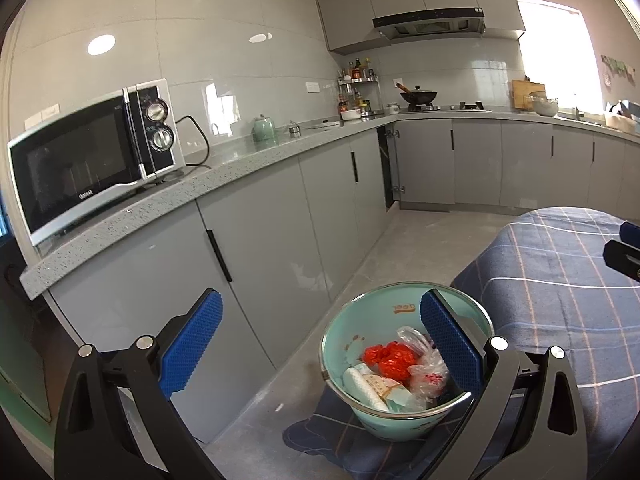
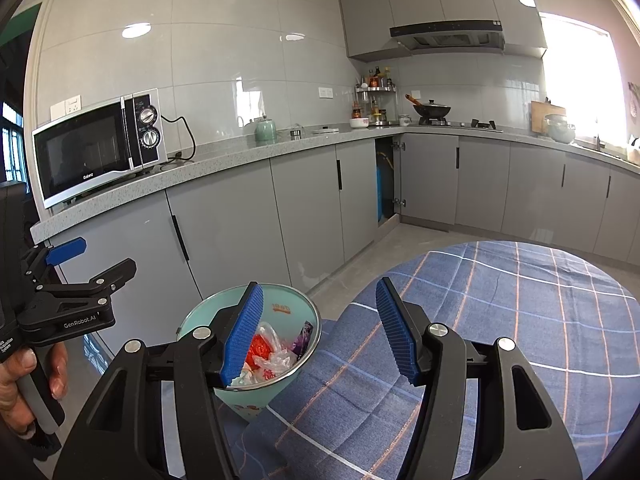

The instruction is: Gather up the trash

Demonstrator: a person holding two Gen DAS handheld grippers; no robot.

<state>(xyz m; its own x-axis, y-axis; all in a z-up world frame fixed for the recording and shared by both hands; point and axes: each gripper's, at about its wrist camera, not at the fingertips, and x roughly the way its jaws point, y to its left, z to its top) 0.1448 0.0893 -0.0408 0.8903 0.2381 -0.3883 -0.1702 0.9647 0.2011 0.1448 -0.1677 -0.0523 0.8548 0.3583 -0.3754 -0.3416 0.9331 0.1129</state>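
Observation:
A mint-green trash bin (image 1: 360, 320) stands low against the edge of a table with a blue plaid cloth (image 1: 560, 300). Inside lie a red crumpled wrapper (image 1: 388, 356), a clear plastic bag (image 1: 424, 368) and white paper packets (image 1: 372, 388). My left gripper (image 1: 320, 340) is open wide, its right pad over the bin's mouth, nothing between the pads. In the right wrist view the bin (image 2: 296, 300) sits under the left finger of my right gripper (image 2: 320, 332), which is open and empty above the cloth (image 2: 500, 320). A hand (image 2: 24, 380) holds the left gripper (image 2: 108, 256) at the left.
A grey counter (image 1: 240, 168) runs along the wall with a microwave (image 1: 88, 156), a green kettle (image 1: 264, 128) and a wok on the stove (image 1: 418, 98). Grey cabinets line the floor (image 1: 420, 232). A corner cabinet door stands open on a blue cylinder (image 2: 380, 192).

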